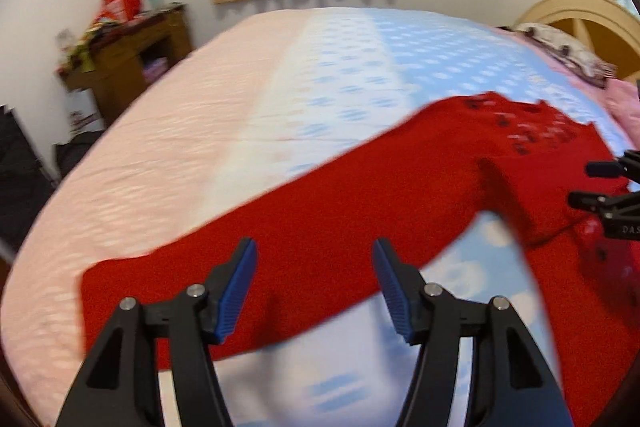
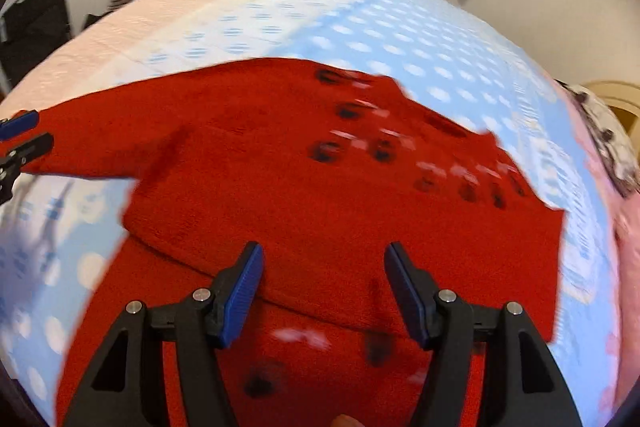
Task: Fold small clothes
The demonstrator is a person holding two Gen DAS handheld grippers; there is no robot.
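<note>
Both my left gripper (image 1: 314, 283) and right gripper (image 2: 322, 287) hang half-open, empty, above the red sweater (image 2: 320, 187); a shallow pinch risks dragging the folded layer askew.

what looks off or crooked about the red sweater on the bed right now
The red sweater lies on the bedspread only half folded: its top part is doubled over the lower part, while one sleeve is stretched straight out to the side, unfolded. Nothing looks torn or spilled.
</note>
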